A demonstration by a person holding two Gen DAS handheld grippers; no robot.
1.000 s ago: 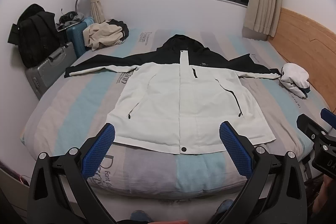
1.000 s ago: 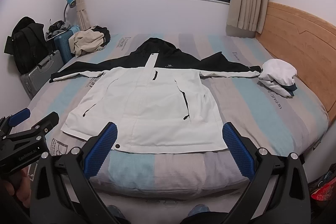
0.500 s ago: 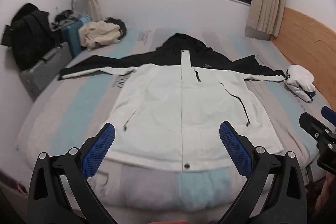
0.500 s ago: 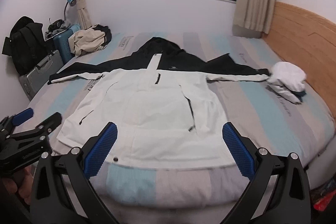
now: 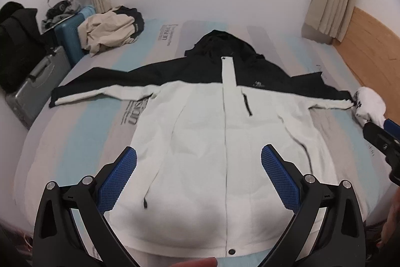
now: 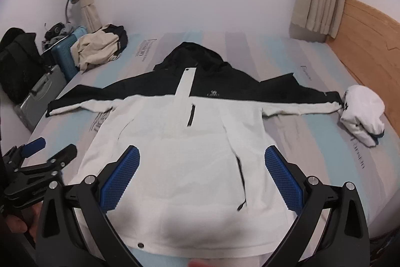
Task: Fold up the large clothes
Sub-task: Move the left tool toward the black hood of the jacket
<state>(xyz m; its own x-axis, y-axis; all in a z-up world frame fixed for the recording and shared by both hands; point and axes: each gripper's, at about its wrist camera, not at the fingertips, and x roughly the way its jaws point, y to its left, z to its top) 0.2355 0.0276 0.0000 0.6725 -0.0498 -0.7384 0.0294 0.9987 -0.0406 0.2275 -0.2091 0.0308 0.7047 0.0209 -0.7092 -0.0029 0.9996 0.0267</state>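
Note:
A large white jacket [image 5: 212, 142] with black shoulders and hood lies flat, front up, sleeves spread, on the striped bed [image 5: 75, 137]. It also shows in the right wrist view [image 6: 180, 147]. My left gripper [image 5: 198, 159] is open and empty, held above the jacket's lower left part. My right gripper [image 6: 201, 162] is open and empty, above the lower right part. The right gripper appears at the right edge of the left wrist view [image 5: 382, 142], and the left gripper at the left edge of the right wrist view [image 6: 37, 162].
A folded white garment [image 6: 362, 114] lies at the right sleeve's end by the wooden headboard [image 6: 370, 41]. A beige and dark clothes heap [image 5: 112, 29] lies at the far left corner. Suitcases [image 5: 37, 81] and a black bag stand left of the bed.
Both grippers have moved forward and down over the bed, so the jacket looks larger and its hem now lies under them. Both stay open. The jacket has not moved.

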